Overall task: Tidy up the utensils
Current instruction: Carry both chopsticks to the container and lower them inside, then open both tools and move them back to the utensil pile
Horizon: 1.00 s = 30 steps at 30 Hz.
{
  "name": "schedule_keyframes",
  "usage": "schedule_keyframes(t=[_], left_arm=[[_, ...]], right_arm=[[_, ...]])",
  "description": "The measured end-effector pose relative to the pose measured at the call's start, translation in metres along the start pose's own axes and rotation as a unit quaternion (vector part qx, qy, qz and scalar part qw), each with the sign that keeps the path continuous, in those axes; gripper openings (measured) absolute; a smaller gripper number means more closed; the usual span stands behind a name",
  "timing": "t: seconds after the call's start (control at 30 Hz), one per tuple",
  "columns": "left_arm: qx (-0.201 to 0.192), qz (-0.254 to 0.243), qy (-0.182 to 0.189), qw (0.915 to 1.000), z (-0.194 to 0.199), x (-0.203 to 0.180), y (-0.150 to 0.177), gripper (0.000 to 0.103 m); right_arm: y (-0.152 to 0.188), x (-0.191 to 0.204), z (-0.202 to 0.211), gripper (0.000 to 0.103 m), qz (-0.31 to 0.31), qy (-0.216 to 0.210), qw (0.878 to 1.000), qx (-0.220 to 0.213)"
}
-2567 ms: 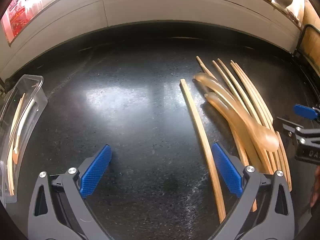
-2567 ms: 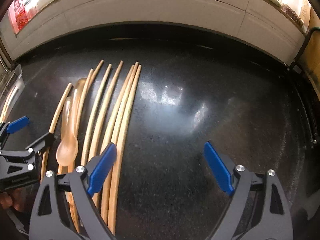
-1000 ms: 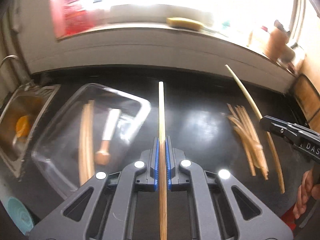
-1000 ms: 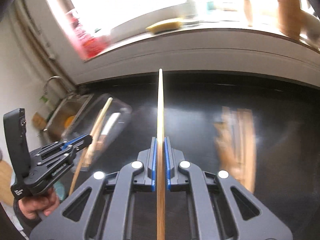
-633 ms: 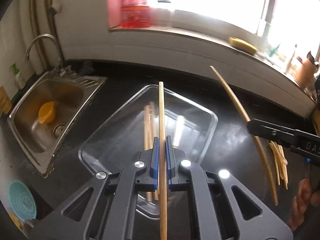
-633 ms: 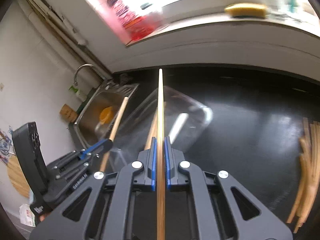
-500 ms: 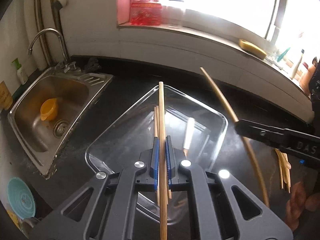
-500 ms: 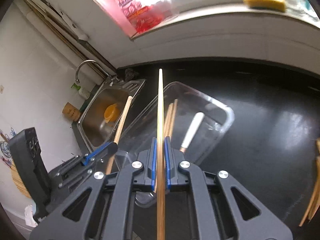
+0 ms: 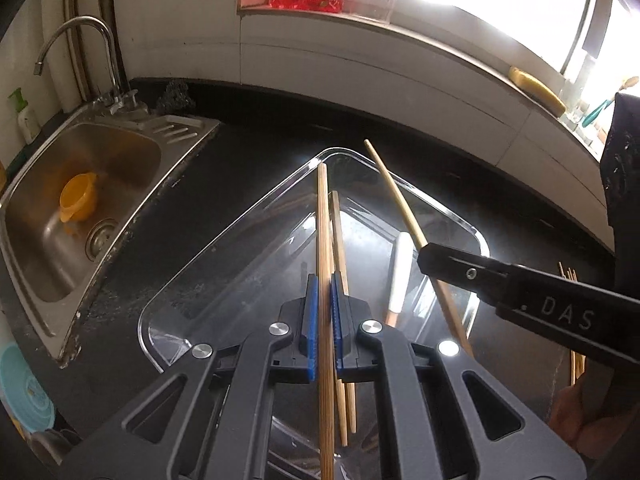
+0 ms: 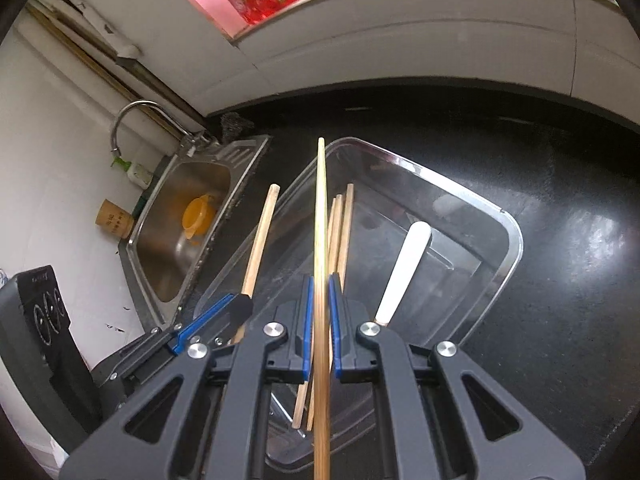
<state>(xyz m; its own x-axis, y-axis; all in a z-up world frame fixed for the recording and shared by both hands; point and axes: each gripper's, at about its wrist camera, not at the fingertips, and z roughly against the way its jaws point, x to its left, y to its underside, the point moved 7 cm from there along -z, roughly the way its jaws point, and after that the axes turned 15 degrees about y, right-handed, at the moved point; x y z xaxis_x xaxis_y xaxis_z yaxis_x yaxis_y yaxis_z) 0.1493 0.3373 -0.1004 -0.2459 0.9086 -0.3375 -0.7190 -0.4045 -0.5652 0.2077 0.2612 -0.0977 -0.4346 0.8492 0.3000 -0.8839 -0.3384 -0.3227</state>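
Both grippers are hanging over the clear tub (image 9: 478, 236) on the black counter (image 10: 560, 280), each one clamping a single wooden chopstick. The left gripper (image 9: 324, 332) is pinching its chopstick (image 9: 323, 240) tight between blue pads, the stick pointing toward the tub's far corner, while the right gripper (image 10: 319, 328) is squeezing its own chopstick (image 10: 320, 220) just to the right of it. Down in the tub more chopsticks (image 10: 340, 224) and a white-handled utensil (image 10: 404, 268) are lying flat, with the steel sink (image 9: 80, 200) sitting off to the left.
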Motion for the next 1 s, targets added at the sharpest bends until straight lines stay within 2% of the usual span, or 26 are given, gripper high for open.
schedule_keyframes(t=[0.5,0.6,0.63,0.67,0.7,0.73,0.8,1.0], left_arm=[[0.02,0.001,0.002,0.9998,-0.024,0.008,-0.001,0.006],[0.023,0.009,-0.013,0.9996,-0.026,0.015,-0.002,0.012],[0.021,0.013,-0.013,0.9996,-0.024,0.018,-0.002,0.03],[0.017,0.013,-0.015,0.9997,-0.02,0.02,-0.002,0.066],[0.002,0.012,-0.018,0.9998,-0.013,0.021,-0.004,0.08],[-0.012,0.009,-0.024,0.9996,-0.007,0.022,-0.005,0.091],[-0.025,0.003,-0.036,0.999,0.005,0.024,-0.006,0.091],[-0.042,0.02,-0.039,0.9982,0.029,0.032,0.005,0.093]], right_arm=[[-0.006,0.001,-0.021,0.008,-0.001,0.004,1.0,0.021],[-0.013,-0.008,-0.018,0.01,-0.019,0.011,0.999,0.025],[-0.015,-0.012,-0.013,0.027,-0.022,0.01,1.0,0.018],[-0.019,-0.017,-0.007,0.07,-0.025,0.01,1.0,0.006],[-0.024,-0.024,0.005,0.095,-0.034,0.012,0.999,-0.023],[-0.026,-0.029,0.013,0.095,-0.037,0.015,0.999,-0.037],[-0.027,-0.035,0.021,0.095,-0.036,0.009,0.999,-0.039],[-0.015,-0.048,0.045,0.095,-0.024,0.012,0.998,-0.049]])
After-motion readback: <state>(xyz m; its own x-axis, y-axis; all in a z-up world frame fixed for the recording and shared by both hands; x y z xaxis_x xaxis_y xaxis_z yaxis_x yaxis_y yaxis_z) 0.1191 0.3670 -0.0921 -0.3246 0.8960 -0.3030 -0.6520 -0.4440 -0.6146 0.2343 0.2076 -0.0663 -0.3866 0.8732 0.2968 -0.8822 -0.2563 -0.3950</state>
